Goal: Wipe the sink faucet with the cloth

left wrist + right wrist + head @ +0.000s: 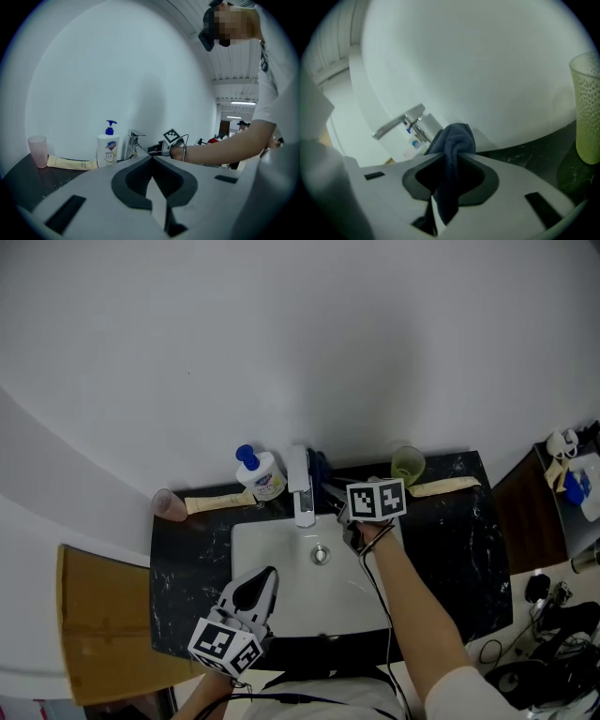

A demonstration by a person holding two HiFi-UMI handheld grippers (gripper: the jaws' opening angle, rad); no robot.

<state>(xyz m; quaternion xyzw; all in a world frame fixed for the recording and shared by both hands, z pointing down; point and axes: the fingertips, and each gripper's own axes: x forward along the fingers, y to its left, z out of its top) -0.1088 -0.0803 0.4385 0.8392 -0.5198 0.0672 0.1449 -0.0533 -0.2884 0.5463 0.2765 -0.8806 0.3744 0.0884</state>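
The chrome faucet (300, 486) stands at the back of the white sink (281, 563); in the right gripper view the faucet (401, 123) is ahead and to the left. A dark blue cloth (453, 138) is pinched in my right gripper (451, 157), bunched above the jaws and hanging down between them. From above, the right gripper (334, 495) reaches in from the right, with the cloth (318, 469) just beside the faucet; contact cannot be told. My left gripper (266, 577) hovers over the sink's front left, shut and empty (152, 157).
On the black marble counter (187, 563) stand a soap pump bottle (258, 472), a pink cup (169, 504) and a green cup (407, 465). A cream tube (220, 503) lies at the left, another (445, 487) at the right. A wooden board (94, 615) adjoins the left.
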